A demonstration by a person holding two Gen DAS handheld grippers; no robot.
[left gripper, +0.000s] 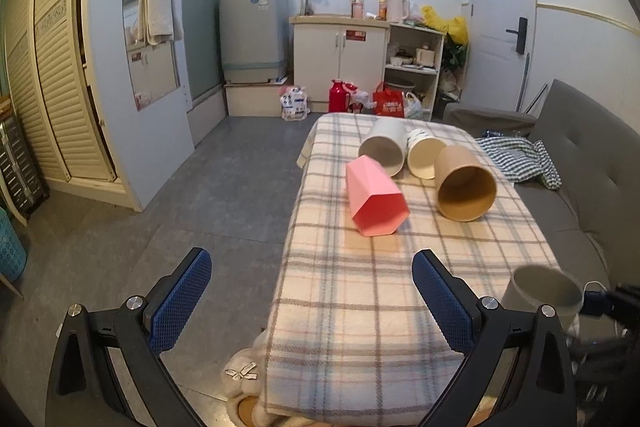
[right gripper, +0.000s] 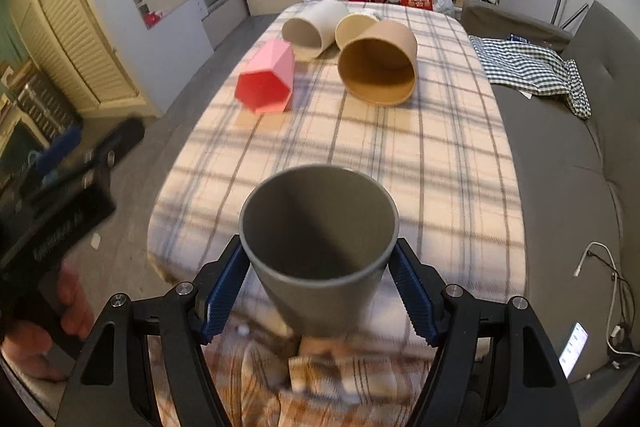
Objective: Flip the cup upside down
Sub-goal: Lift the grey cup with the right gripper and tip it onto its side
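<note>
My right gripper (right gripper: 320, 287) is shut on a grey cup (right gripper: 320, 247), mouth up and tilted toward the camera, held over the near end of the table. The grey cup also shows at the right edge of the left wrist view (left gripper: 544, 291). My left gripper (left gripper: 312, 295) is open and empty above the table's near left edge. On the plaid tablecloth (right gripper: 420, 155) several cups lie on their sides: a pink faceted cup (right gripper: 266, 83), a brown cup (right gripper: 378, 65), a white cup (right gripper: 314, 27) and a cream cup (right gripper: 354, 27).
A grey sofa (right gripper: 560, 167) runs along the table's right side, with a checked cloth (right gripper: 532, 67) on it. A phone and cables (right gripper: 600, 307) lie at the near right. Bare floor (left gripper: 180, 207) is to the left. Cabinets and bags stand beyond the table's far end.
</note>
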